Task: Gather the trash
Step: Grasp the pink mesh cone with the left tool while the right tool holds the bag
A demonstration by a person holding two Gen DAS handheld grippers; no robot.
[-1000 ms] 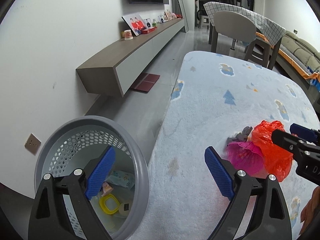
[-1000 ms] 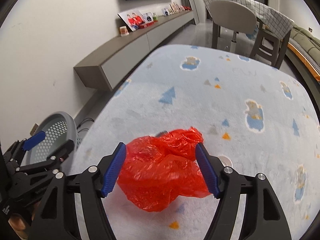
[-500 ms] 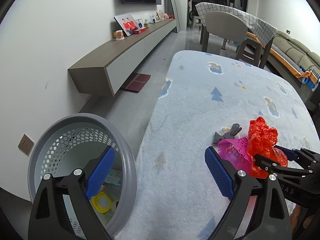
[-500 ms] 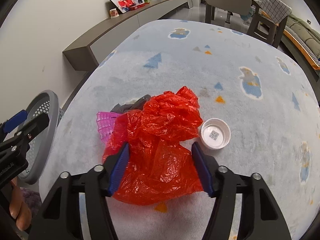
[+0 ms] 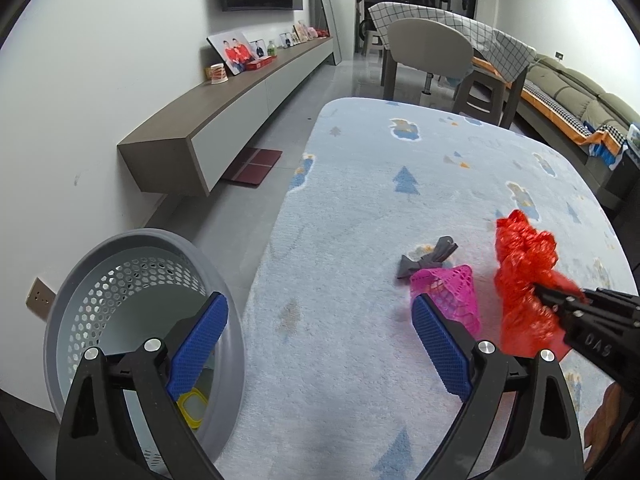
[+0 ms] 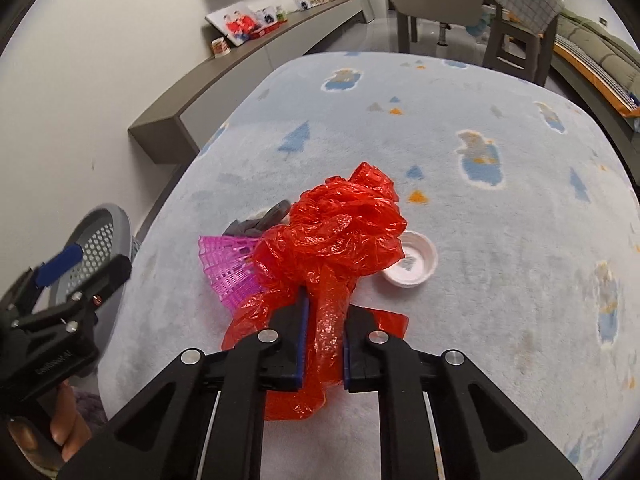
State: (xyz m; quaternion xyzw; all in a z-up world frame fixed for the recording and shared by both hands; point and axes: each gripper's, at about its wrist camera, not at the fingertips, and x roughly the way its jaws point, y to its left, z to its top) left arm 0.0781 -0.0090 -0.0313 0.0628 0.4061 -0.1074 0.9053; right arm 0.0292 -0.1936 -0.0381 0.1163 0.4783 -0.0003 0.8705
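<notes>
My right claw (image 6: 323,326) has just been closing and is now clamped on the red bag (image 6: 340,236); the plastic is bunched into a narrow strip between both blue pads, rest of it puffed up ahead of the fingers. The bag sits on the pale blue rug (image 6: 500,216) w/ tree and cloud prints. In the left view the bag (image 5: 524,272) stands up from the rug w/ the right claw's black tip dug into its near side.

Pink mesh piece (image 6: 230,268) lies just left of the bag, touching it, partly under the plastic. A grey scrap (image 6: 260,220) sits right behind the mesh, at its far edge. White cap (image 6: 410,264) lies open side up just right of the bag, its left rim hidden by the plastic.

My left claw (image 5: 318,350) is wide open, nothing between the pads. It hangs over the rug's left edge, left finger above the grey bin (image 5: 80,280). The bin stands on the floor beside the rug, near the wall; inside I see a yellow lid (image 5: 194,406), other bits too hidden to ID.
</notes>
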